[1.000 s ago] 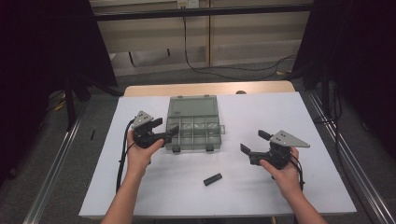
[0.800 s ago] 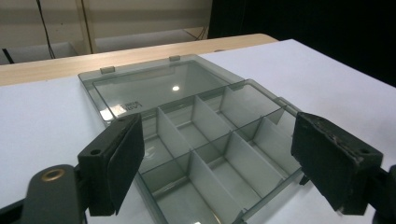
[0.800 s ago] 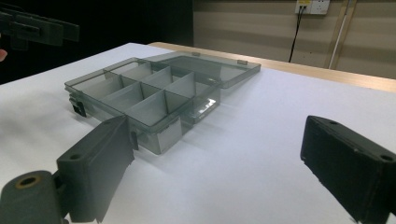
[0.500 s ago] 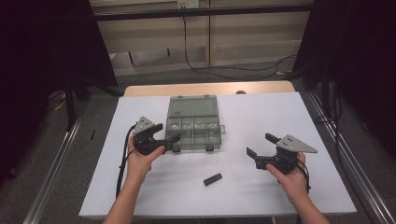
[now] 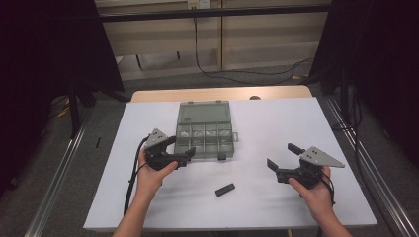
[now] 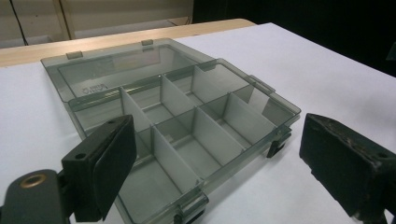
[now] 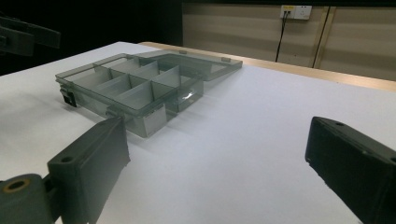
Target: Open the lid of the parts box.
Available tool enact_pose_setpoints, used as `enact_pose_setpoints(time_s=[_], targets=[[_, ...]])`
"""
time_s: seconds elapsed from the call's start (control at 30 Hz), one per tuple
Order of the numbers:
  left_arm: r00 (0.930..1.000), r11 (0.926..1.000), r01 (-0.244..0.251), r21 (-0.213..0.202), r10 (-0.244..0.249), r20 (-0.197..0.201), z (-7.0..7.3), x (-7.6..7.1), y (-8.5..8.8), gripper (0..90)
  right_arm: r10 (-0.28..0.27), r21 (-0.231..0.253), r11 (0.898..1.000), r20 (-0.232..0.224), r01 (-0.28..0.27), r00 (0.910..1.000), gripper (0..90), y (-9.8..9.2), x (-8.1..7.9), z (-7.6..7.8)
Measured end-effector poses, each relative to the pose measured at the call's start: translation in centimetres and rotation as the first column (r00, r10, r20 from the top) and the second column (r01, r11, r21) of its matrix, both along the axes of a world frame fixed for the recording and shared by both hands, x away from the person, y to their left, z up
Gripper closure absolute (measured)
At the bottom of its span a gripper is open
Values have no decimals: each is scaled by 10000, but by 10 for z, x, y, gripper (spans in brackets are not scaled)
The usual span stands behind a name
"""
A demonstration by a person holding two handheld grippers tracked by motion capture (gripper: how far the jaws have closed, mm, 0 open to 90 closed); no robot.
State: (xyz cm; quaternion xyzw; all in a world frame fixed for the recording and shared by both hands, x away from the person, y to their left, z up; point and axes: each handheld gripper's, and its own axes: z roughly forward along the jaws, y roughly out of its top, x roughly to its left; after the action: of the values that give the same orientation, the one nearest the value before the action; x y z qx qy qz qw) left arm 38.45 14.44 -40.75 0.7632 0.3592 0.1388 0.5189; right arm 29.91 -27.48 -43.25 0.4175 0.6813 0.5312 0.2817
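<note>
- The clear compartment box (image 5: 203, 131) lies open on the white table (image 5: 123, 197), its lid folded flat on the far side and its dividers standing in rows; I can make out nothing solid in the cells from your left gripper view.
- Your left gripper (image 5: 184, 150) sits at the box's near left corner, jaws spread wide and gripping nothing. One jaw appears to overlap the box's front wall, though I cannot tell whether it touches.
- Your right gripper (image 5: 281, 157) hovers well to the right of the box, jaws also spread, empty.
- A small black block (image 5: 225, 189) lies on the table in front of the box, between your two hands and apart from both.
- This looks like an approach step: nothing is gripped yet, and the left hand is lining up on the box.
- Next, you'd likely steady the box with the left jaws, then bring the right gripper in towards the block. Approach it low, jaws straddling its narrow sides.
</note>
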Motion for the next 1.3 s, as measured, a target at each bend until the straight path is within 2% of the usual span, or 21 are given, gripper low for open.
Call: enact_pose_setpoints(time_s=[0.1, 0.2, 0.33, 0.43, 0.7, 0.87, 1.03, 1.1, 1.23, 1.3], targets=[[9999, 9999, 103, 139, -101, -123, -2, -2, -2, 106, -79, 58, 10000, 0, 79, 10000, 52, -4, -1, -1], [9997, 9998, 201, 92, -199, -136, -5, -4, -4, 106, -143, 104, 9998, 24, 142, 9999, 52, -5, -2, -1], [9994, 9994, 308, 171, -306, -158, -4, -7, -5, 98, -155, 1, 9999, 95, 155, 9998, 50, -6, -2, -1], [9988, 9990, 445, 5, -445, -186, -4, -10, -6, 95, -100, -29, 9999, 79, 100, 9999, 49, -6, -5, -4], [9969, 9972, 752, 33, -751, -242, -7, -17, -12, 90, -71, -54, 10000, 130, 72, 9999, 48, -5, -7, -4], [9948, 9951, 962, 213, -955, -353, -11, -19, -17, 85, -70, -54, 10000, 104, 70, 9999, 47, -7, -7, -5], [9917, 9925, 1212, 176, -1202, -464, -14, -22, -22, 83, -116, 47, 9999, 119, 116, 9999, 44, -8, -7, -5], [9895, 9912, 1314, 151, -1302, -626, -14, -23, -24, 78, -102, 18, 9999, 133, 102, 9999, 44, -8, -6, -5], [9882, 9894, 1418, 298, -1397, -628, -14, -25, -26, 77, -139, -15, 9999, 90, 139, 9999, 42, -9, -5, -6], [9877, 9893, 1442, 241, -1424, -642, -16, -26, -28, 76, -129, 4, 9999, 90, 129, 9999, 42, -8, -5, -6]])
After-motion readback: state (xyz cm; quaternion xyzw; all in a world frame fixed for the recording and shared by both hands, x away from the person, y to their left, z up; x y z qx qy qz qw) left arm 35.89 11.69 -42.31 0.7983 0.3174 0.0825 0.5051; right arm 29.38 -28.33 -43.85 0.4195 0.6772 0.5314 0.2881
